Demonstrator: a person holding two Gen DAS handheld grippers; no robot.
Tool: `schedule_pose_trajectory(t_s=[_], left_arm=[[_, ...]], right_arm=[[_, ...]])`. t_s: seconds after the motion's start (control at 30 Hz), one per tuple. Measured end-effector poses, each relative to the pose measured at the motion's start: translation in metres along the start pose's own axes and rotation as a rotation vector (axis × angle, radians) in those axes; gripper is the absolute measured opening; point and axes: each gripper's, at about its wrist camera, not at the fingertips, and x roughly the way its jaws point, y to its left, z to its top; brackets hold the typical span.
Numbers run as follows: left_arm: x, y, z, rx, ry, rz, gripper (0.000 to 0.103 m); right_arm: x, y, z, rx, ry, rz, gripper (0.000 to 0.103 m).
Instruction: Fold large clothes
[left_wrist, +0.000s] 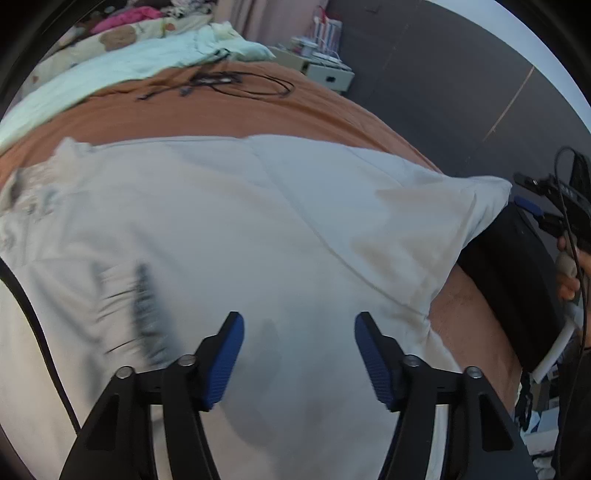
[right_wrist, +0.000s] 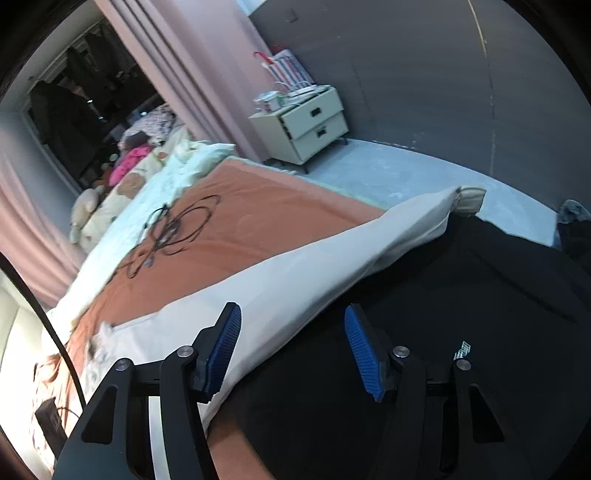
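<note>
A large white garment (left_wrist: 229, 229) lies spread across the orange-brown bed sheet (left_wrist: 229, 110), with a blurred dark print near its left side. My left gripper (left_wrist: 300, 315) hovers just above its near part, open, and nothing sits between the blue pads. In the right wrist view the same white garment (right_wrist: 295, 273) runs diagonally, one corner reaching the bed's far edge. My right gripper (right_wrist: 293, 308) is open over the line where the white cloth meets a black fabric (right_wrist: 461, 295), gripping nothing. A hand (left_wrist: 570, 266) shows at the right edge of the left wrist view.
Black cables (right_wrist: 173, 229) lie coiled on the orange sheet beyond the garment. A pale green quilt (left_wrist: 129, 62) and plush toys (right_wrist: 88, 210) fill the bed's far end. A cream nightstand (right_wrist: 310, 125) stands by the pink curtain (right_wrist: 207, 74) and dark wall.
</note>
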Motion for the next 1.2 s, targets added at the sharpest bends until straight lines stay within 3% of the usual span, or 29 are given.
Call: schedule_pose_trajectory(t_s=[0.17,0.23,0.3,0.4,0.67,1.0,1.2], left_arm=[[0.035,-0.017,0.009,0.021,0.04,-0.037,0.037],[0.046,-0.022,0.011,0.021,0.054,-0.049,0.029],[0.056,-0.027,0.012,0.015,0.064,-0.07,0.018],[0.07,-0.036,0.01,0.004,0.084,-0.119,0.014],[0.059,-0.043,0.012,0.018,0.097,-0.107,0.014],[-0.028,-0.006,0.009,-0.038,0.004,-0.045,0.015],[-0.091,0.026,-0.006,-0.084,-0.057,0.019,0.016]], right_arm=[[0.022,-0.004,0.008,0.059,0.027,-0.037,0.056],[0.029,-0.004,0.011,0.065,0.038,-0.036,0.042],[0.032,-0.003,0.014,0.075,0.047,-0.01,0.016],[0.023,0.008,0.02,0.032,0.018,0.016,0.005],[-0.026,0.055,0.031,-0.093,-0.071,0.096,0.003],[-0.077,0.143,0.022,-0.236,-0.142,0.229,0.003],[-0.096,0.16,0.0,-0.286,-0.131,0.309,0.003]])
